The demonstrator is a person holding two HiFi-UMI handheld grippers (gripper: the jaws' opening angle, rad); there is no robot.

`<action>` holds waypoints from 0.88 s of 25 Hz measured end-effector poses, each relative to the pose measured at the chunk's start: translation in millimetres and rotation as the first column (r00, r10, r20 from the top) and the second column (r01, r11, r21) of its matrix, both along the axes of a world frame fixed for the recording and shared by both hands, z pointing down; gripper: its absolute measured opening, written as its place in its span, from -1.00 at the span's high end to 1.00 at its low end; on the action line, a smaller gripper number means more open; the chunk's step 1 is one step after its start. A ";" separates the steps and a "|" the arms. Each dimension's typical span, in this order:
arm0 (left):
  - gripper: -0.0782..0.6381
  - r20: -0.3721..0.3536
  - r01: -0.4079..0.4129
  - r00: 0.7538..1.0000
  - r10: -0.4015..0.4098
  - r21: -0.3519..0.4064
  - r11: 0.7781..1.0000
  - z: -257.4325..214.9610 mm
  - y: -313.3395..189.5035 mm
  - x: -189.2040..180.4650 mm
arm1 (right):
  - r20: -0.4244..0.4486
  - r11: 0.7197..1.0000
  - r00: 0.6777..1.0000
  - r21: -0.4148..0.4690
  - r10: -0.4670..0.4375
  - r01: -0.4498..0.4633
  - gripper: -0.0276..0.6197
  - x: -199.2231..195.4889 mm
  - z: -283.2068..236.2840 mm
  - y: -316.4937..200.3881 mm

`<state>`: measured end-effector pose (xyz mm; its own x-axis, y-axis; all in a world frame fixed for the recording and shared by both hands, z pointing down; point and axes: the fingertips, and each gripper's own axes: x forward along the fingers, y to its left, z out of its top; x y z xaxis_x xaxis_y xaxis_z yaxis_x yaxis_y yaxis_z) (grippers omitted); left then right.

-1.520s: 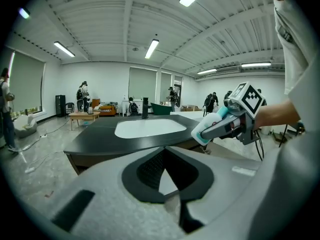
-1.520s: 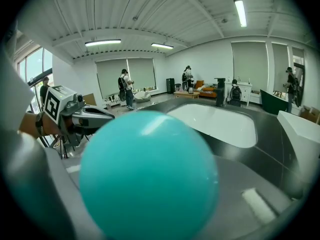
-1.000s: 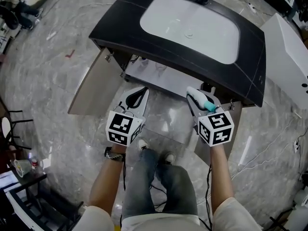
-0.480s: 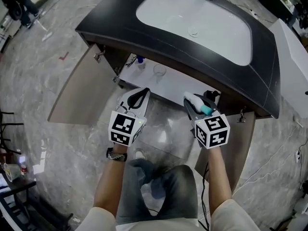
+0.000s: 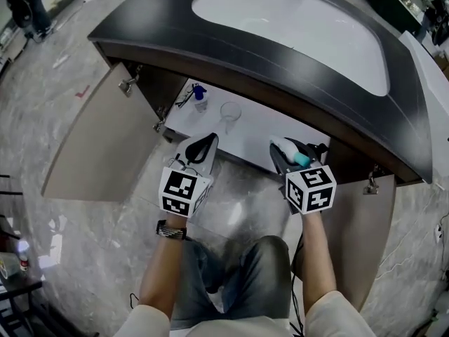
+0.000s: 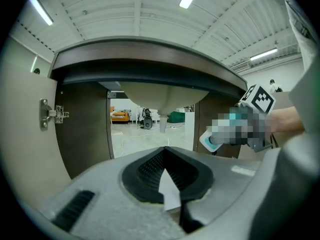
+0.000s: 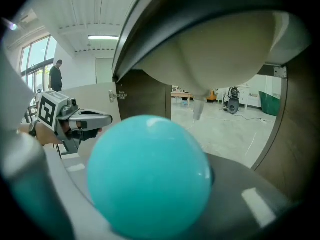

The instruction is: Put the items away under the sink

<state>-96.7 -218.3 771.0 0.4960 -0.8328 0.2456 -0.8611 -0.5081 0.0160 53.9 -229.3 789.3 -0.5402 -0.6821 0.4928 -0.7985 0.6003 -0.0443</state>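
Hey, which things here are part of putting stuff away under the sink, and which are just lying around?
On the job: right gripper, gripping the teal-capped bottle; left gripper; under-sink shelf; blue-capped bottle and glass on it; open doors.
Just about: side table; white counter; bystander.

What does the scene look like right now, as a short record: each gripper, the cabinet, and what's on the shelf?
Left gripper: shut on a thin white piece, unidentified
Right gripper: shut on a white-and-teal bottle
Cabinet doors: both open
Shelf: small blue-capped bottle and clear glass, standing apart
Stage: held items not yet on the shelf
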 end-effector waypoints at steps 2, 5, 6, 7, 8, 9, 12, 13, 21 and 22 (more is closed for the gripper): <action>0.76 0.005 -0.001 1.000 0.001 -0.001 1.000 16.6 -5.7 0.5 | 0.000 1.000 1.000 -0.005 -0.002 0.002 0.46 -1.5 18.5 -8.1; 0.76 -0.001 0.001 1.000 -0.001 0.001 1.000 37.4 -13.3 1.9 | -0.001 1.000 1.000 -0.011 -0.006 0.006 0.47 -3.5 47.5 -20.2; 0.76 -0.012 0.007 1.000 -0.007 0.004 1.000 42.5 -14.6 2.5 | -0.001 1.000 1.000 -0.012 -0.009 0.009 0.46 -4.1 56.7 -24.3; 0.76 -0.025 0.013 1.000 -0.013 0.008 1.000 46.4 -15.1 3.1 | -0.005 1.000 1.000 -0.012 -0.013 0.013 0.46 -5.0 65.3 -28.4; 0.76 -0.037 0.016 0.999 -0.016 0.013 1.000 49.3 -14.7 4.3 | -0.007 1.000 1.000 -0.011 -0.018 0.018 0.46 -6.6 73.4 -32.2; 0.76 -0.043 0.013 0.999 -0.013 0.018 1.000 51.6 -13.8 6.7 | -0.004 1.000 1.000 -0.010 -0.023 0.023 0.46 -8.3 81.0 -35.4; 0.76 -0.015 -0.029 0.999 0.029 0.037 0.999 57.9 -12.5 19.5 | 0.013 0.999 0.999 -0.014 -0.030 0.030 0.46 -9.5 102.7 -43.7; 0.76 -0.007 -0.044 0.999 0.044 0.042 0.998 60.2 -12.7 23.2 | 0.009 0.999 1.000 -0.014 -0.029 0.030 0.46 -8.3 109.9 -46.9; 0.76 0.000 0.049 0.999 -0.049 0.057 0.997 77.2 -26.1 5.8 | 0.033 0.997 0.999 -0.073 0.001 0.002 0.46 -0.4 159.9 -77.8; 0.76 0.004 0.060 0.998 -0.060 0.054 0.997 78.7 -26.7 2.8 | 0.026 0.997 1.000 -0.079 0.000 0.002 0.46 0.0 164.7 -80.7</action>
